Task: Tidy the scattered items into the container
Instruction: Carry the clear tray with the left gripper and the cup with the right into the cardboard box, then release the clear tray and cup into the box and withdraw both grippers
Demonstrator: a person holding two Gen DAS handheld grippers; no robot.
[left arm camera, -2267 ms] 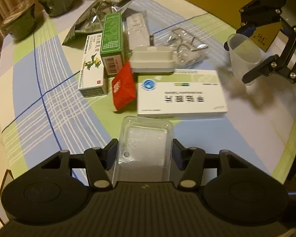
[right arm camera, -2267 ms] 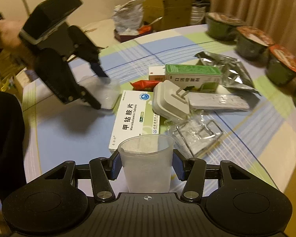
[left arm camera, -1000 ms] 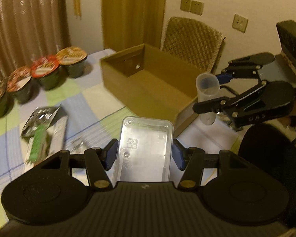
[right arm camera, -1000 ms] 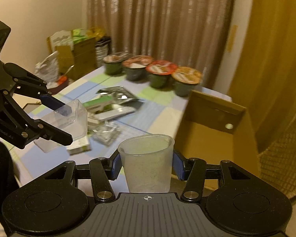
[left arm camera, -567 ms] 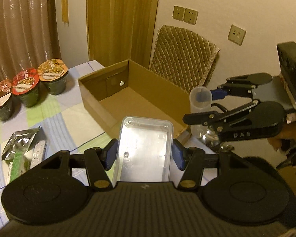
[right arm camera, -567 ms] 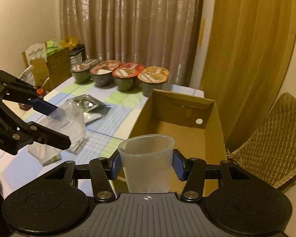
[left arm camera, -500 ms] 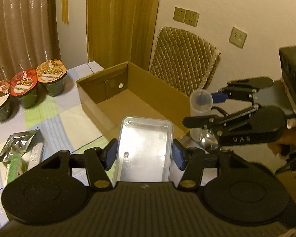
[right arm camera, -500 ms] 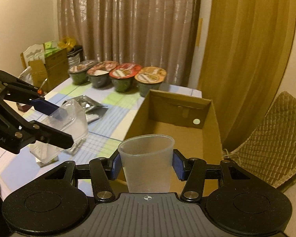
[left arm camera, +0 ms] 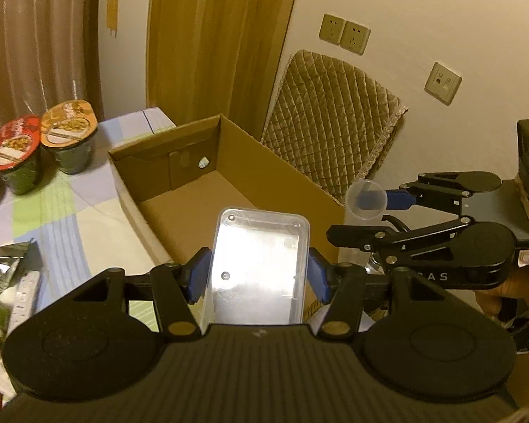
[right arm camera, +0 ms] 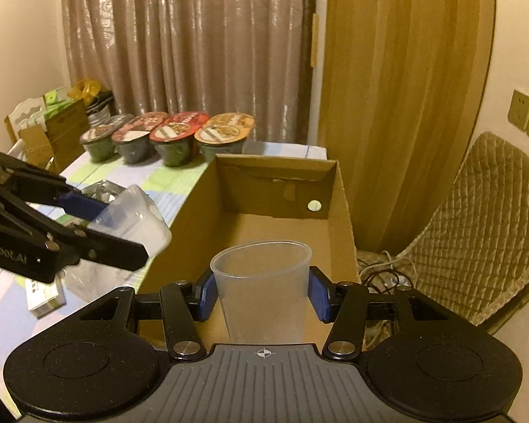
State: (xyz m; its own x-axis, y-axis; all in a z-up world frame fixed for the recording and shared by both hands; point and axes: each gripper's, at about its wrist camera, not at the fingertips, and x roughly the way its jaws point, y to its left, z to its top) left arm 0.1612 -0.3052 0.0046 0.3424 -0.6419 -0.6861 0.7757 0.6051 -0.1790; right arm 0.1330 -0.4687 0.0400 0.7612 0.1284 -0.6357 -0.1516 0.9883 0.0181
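Clamping a clear plastic tray between its blue pads, the left gripper holds it upright above the near end of the open cardboard box. The right gripper pinches a translucent plastic cup, mouth up, squeezed slightly oval by the pads, also over the box's near end; from the left wrist view the same cup sits just outside the box's right wall. Both items are carried, neither inside the box, whose floor is bare. Left of the box lies a checked tablecloth with a silver foil pouch and a medicine carton. Four lidded instant-noodle bowls stand in a row at the far table edge, before a curtain. A quilted chair stands right of the box, cables on the floor beside it.
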